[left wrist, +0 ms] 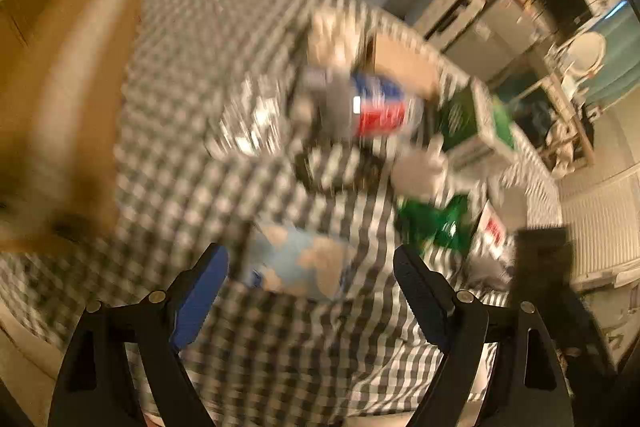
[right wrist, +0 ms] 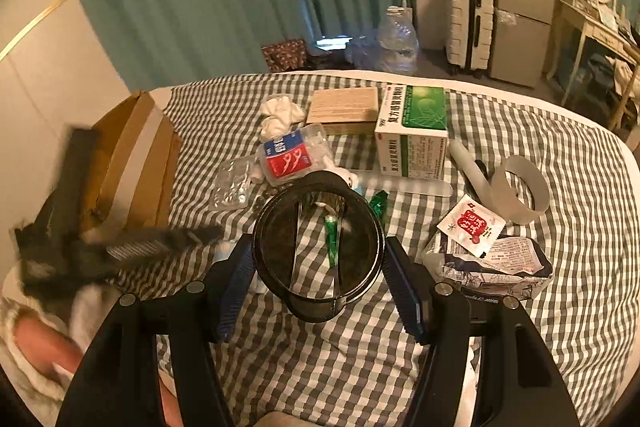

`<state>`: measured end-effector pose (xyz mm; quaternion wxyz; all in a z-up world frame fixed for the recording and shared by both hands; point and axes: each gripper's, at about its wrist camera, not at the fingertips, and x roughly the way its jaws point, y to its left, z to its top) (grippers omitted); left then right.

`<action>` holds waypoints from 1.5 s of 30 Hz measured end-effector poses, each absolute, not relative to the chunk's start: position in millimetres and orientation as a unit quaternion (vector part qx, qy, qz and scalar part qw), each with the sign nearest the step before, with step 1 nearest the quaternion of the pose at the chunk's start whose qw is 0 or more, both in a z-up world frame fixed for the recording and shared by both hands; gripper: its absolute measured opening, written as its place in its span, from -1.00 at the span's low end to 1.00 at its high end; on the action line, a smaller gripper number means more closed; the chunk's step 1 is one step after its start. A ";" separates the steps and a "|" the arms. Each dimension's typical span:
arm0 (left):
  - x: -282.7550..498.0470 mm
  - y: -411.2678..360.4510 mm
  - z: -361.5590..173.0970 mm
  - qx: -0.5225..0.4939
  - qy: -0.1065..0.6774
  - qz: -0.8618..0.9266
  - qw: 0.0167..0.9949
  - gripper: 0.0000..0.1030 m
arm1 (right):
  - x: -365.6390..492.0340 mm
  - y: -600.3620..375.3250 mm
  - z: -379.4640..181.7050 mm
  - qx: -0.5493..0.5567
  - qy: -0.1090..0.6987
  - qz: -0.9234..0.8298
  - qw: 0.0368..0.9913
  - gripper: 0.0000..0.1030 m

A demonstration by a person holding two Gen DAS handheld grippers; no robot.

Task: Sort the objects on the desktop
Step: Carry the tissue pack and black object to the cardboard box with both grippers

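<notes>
My right gripper [right wrist: 318, 267] is shut on a dark round clear-walled container [right wrist: 318, 247], its pads against both sides, held over the checked cloth [right wrist: 560, 187]. Behind it lie a blue-and-red packet [right wrist: 288, 155], a green-and-white medicine box [right wrist: 414, 129], a wooden box [right wrist: 344, 109], crumpled tissue [right wrist: 280, 113] and a green wrapper [right wrist: 378, 205]. My left gripper [left wrist: 310, 277] is open and empty above a light blue packet [left wrist: 298, 265]; that view is motion-blurred. It also appears blurred at the left of the right wrist view [right wrist: 132, 247].
An open cardboard box [right wrist: 132, 167] stands at the cloth's left edge, also large in the left wrist view [left wrist: 68, 87]. A white tape ring [right wrist: 520, 189], a red-and-white sachet [right wrist: 472, 225] and a printed bag [right wrist: 492, 269] lie right. A suitcase [right wrist: 468, 27] and fridge [right wrist: 520, 39] stand beyond.
</notes>
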<state>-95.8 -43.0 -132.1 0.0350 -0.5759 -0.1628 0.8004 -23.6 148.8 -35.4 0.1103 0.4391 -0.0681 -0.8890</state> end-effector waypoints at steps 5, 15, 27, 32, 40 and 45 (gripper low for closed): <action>-100.7 -4.2 -166.8 -0.591 -0.060 0.804 0.019 0.69 | -26.8 153.5 -42.7 0.444 -0.076 -0.885 0.113 0.23; -98.8 1.4 -199.6 -0.601 -0.031 0.798 -0.008 0.42 | -30.3 174.7 -52.4 0.450 -0.112 -0.878 0.114 0.23; -63.9 18.7 -93.5 -0.480 0.014 0.877 -0.011 0.42 | -21.2 174.3 -34.8 0.433 -0.112 -0.887 0.119 0.23; -54.8 -12.3 -37.0 -0.415 -0.006 0.909 -0.033 0.42 | -15.8 151.9 -1.6 0.408 -0.078 -0.899 0.140 0.23; -47.5 -98.7 27.9 -0.332 -0.048 0.938 -0.086 0.43 | -32.7 74.7 52.6 0.375 -0.030 -0.904 0.205 0.23; -48.0 -176.7 19.4 -0.355 -0.109 0.918 -0.141 0.43 | -55.6 -1.5 71.5 0.366 -0.015 -0.889 0.275 0.23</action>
